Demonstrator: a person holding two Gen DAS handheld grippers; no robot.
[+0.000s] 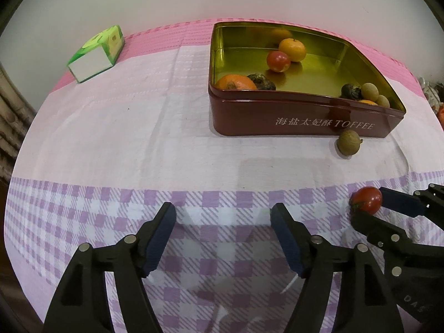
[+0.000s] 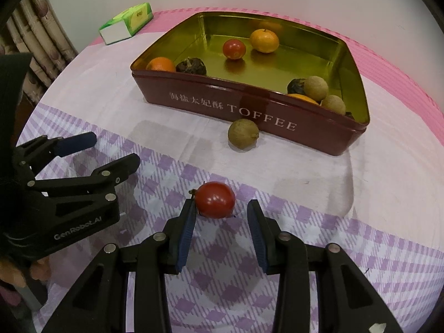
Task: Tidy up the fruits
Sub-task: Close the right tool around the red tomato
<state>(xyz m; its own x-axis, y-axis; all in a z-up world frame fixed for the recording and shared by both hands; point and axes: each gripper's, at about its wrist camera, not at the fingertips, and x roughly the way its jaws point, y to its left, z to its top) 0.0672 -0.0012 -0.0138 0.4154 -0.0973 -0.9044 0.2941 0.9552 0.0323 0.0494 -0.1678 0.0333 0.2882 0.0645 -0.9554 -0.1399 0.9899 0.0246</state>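
A red cherry tomato (image 2: 215, 199) lies on the checked cloth between the tips of my right gripper (image 2: 220, 204). It touches the left pad, and a gap shows before the right pad. My left gripper (image 1: 222, 211) hovers open over the cloth with nothing between its fingers. In the left wrist view the tomato (image 1: 366, 199) sits far right. A dark red toffee tin (image 2: 249, 102) with a gold inside holds oranges, a tomato, dark fruits and longans. One longan (image 2: 243, 133) rests on the cloth against the tin's front wall.
A green tissue pack (image 1: 95, 52) lies at the far left of the table by the wall. A curtain (image 2: 41, 41) hangs beyond the table's left edge. A hand (image 2: 16, 274) grips the left tool. Bare cloth stretches between the grippers and the tin.
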